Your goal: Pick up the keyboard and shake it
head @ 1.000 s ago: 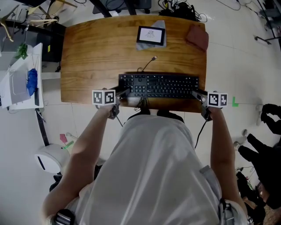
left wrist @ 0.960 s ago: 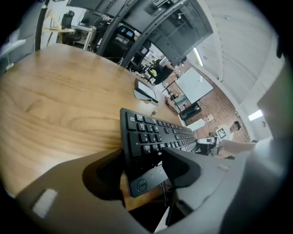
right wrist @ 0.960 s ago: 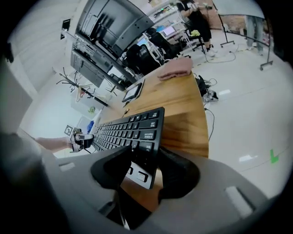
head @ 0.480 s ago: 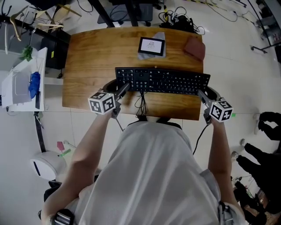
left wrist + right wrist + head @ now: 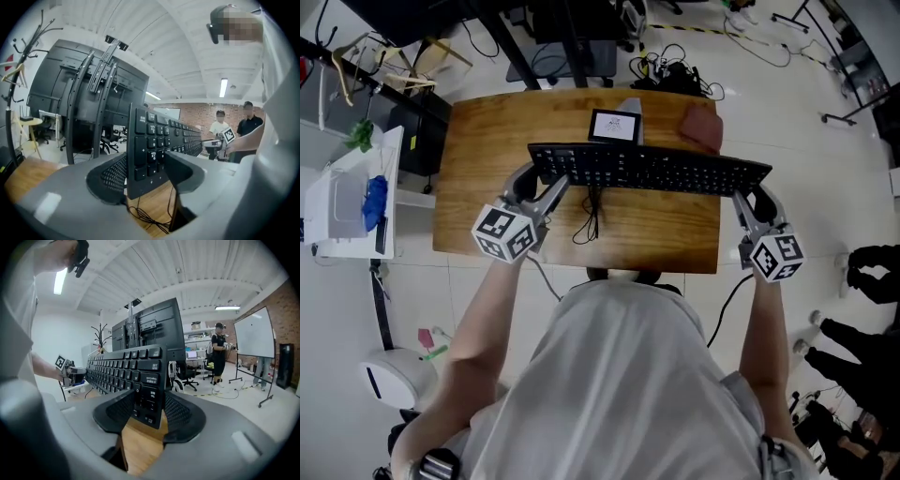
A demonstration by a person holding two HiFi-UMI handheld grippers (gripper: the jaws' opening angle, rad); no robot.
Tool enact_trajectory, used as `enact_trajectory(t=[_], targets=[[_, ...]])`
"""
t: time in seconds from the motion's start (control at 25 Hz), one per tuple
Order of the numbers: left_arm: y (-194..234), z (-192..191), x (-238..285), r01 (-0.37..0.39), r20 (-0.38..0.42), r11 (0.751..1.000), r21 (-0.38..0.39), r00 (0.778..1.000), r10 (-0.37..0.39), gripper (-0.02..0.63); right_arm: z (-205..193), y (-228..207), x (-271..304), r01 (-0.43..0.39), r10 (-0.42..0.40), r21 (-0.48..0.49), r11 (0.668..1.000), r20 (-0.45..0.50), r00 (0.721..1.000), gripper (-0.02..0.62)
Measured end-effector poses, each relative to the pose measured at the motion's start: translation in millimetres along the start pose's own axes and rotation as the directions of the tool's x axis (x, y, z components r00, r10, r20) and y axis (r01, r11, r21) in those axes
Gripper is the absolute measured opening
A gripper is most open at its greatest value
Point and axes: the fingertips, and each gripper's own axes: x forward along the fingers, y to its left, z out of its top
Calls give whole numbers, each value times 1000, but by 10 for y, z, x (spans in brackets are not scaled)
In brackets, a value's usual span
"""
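Note:
A black keyboard [image 5: 647, 171] hangs in the air above the wooden desk [image 5: 487, 197], roughly level, held at both ends. My left gripper [image 5: 540, 180] is clamped on its left end, and the left gripper view shows the keyboard [image 5: 150, 140] standing on edge between the two pads of the left gripper [image 5: 146, 174]. My right gripper [image 5: 750, 194] pinches the right end. In the right gripper view the keyboard [image 5: 126, 369] sits gripped by the right gripper [image 5: 147, 414] in the same way. The keyboard's cable [image 5: 591, 214] dangles down to the desk.
A small tablet [image 5: 614, 125] on a grey cloth and a brown-red cloth [image 5: 700, 127] lie at the desk's far edge. A white cart [image 5: 347, 192] stands to the left. Monitor arms and office chairs stand beyond the desk, and people stand in the background.
The keyboard has left the desk and risen toward the head camera with both grippers holding its ends. Its cable now hangs free beneath it.

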Motion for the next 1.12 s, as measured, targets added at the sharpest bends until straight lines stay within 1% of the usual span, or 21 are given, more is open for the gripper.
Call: enact_trajectory(t=[0.16, 0.28, 0.6, 0.72, 0.92, 1.12], targets=[[-70, 270, -44, 0, 69, 998, 63, 998, -4, 238, 315, 31, -116, 27, -22, -60, 998, 83, 996, 193], [-97, 489, -72, -8, 125, 994, 109, 992, -6, 239, 576, 63, -186, 48, -32, -101, 994, 151, 988, 193], [-182, 1133, -217, -21, 269, 978, 210, 962, -37, 241, 1281, 206, -389, 94, -26, -208, 974, 308, 951, 193], [-232, 1336, -275, -33, 311, 967, 252, 949, -49, 239, 1498, 239, -460, 111, -19, -238, 965, 359, 933, 193], [-327, 1647, -360, -56, 362, 941, 332, 929, -72, 238, 1790, 280, -570, 143, -16, -268, 953, 426, 905, 193], [-400, 1876, -473, -79, 404, 924, 374, 911, -86, 235, 2000, 361, -675, 162, -8, -282, 946, 478, 878, 193]])
